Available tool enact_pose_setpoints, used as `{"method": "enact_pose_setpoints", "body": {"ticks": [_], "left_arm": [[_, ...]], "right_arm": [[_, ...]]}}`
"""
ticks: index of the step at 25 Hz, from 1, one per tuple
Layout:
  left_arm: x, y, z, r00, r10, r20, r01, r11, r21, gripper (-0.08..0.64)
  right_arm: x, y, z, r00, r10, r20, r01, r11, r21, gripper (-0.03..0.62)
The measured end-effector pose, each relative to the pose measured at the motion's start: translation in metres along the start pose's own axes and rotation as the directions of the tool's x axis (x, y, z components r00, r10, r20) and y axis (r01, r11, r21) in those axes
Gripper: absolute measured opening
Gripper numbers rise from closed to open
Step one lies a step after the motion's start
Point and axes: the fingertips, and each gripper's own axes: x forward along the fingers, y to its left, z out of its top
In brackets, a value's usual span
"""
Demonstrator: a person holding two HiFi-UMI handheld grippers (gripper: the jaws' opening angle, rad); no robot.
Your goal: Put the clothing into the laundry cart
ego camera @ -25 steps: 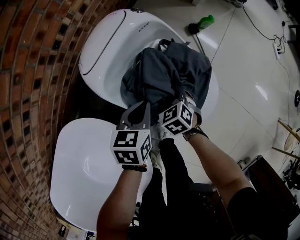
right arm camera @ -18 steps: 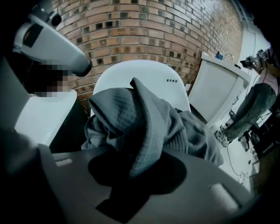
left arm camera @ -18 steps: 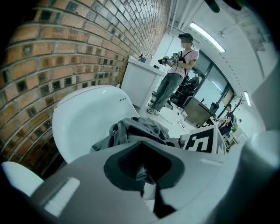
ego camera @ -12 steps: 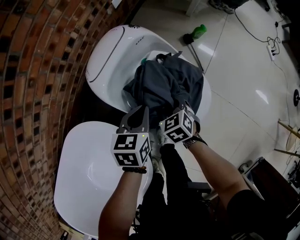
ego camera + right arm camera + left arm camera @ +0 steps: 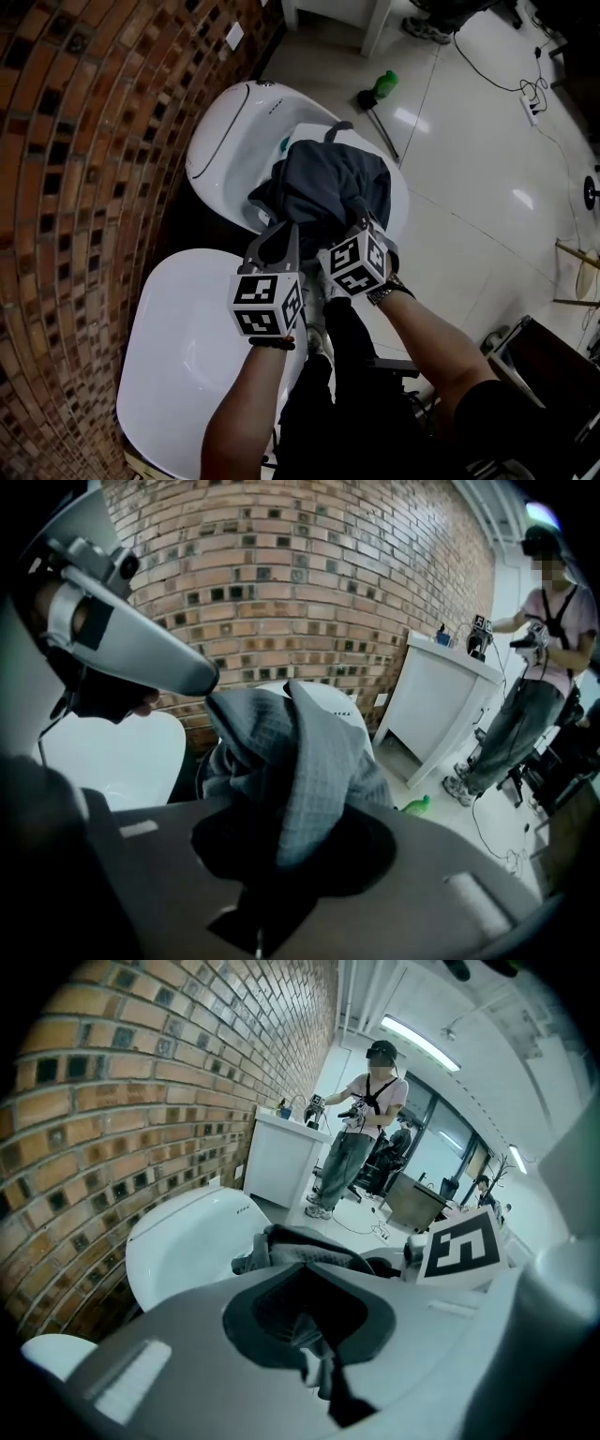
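A dark grey bundle of clothing (image 5: 328,183) hangs over the open top of the far white tub (image 5: 225,141). Both grippers hold its near edge, side by side. My left gripper (image 5: 275,234) is shut on a fold of the clothing (image 5: 300,1246), which shows in the gap of its jaws. My right gripper (image 5: 364,214) is shut on a thick checked fold (image 5: 309,771) that rises out of its jaws. Those jaws have just been closing tighter on the cloth. The lower part of the bundle is hidden behind the grippers.
A second white tub (image 5: 187,356) with a closed smooth top stands close by on the left. The brick wall (image 5: 84,187) runs along the left. A green bottle (image 5: 384,84) lies on the tiled floor. A person (image 5: 361,1138) stands by a white cabinet (image 5: 277,1157).
Both grippers have risen together with the clothing, and the bundle is drawn up higher out of the far tub. The grip of each looks the same.
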Motion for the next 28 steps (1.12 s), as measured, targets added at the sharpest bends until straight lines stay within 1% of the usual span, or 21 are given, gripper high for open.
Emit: {"method": "enact_pose_setpoints", "body": {"ticks": [7, 13, 17, 20, 24, 28], "left_arm": [[-0.053, -0.049, 0.016, 0.998, -0.025, 0.056, 0.022, 0.998, 0.055, 0.002], [-0.117, -0.102, 0.016, 0.991, -0.07, 0.11, 0.055, 0.989, 0.134, 0.002], [-0.162, -0.135, 0.009, 0.984, -0.098, 0.145, 0.069, 0.979, 0.193, 0.002], [-0.197, -0.16, -0.009, 0.98, -0.12, 0.16, 0.081, 0.97, 0.23, 0.002], [-0.238, -0.195, -0.033, 0.97, -0.168, 0.176, 0.113, 0.952, 0.285, 0.002], [-0.274, -0.236, -0.048, 0.959, -0.219, 0.181, 0.15, 0.931, 0.332, 0.002]], "right_arm": [[-0.081, 0.005, 0.016, 0.996, -0.066, 0.066, 0.066, 0.998, 0.006, 0.12], [-0.173, 0.019, 0.026, 0.973, -0.166, 0.16, 0.163, 0.986, 0.029, 0.12], [-0.236, 0.032, 0.026, 0.947, -0.229, 0.226, 0.222, 0.973, 0.057, 0.118], [-0.285, 0.051, 0.019, 0.926, -0.266, 0.266, 0.255, 0.964, 0.076, 0.118], [-0.35, 0.074, 0.011, 0.883, -0.337, 0.326, 0.322, 0.941, 0.101, 0.118], [-0.416, 0.092, 0.0, 0.845, -0.396, 0.359, 0.373, 0.918, 0.133, 0.118]]}}
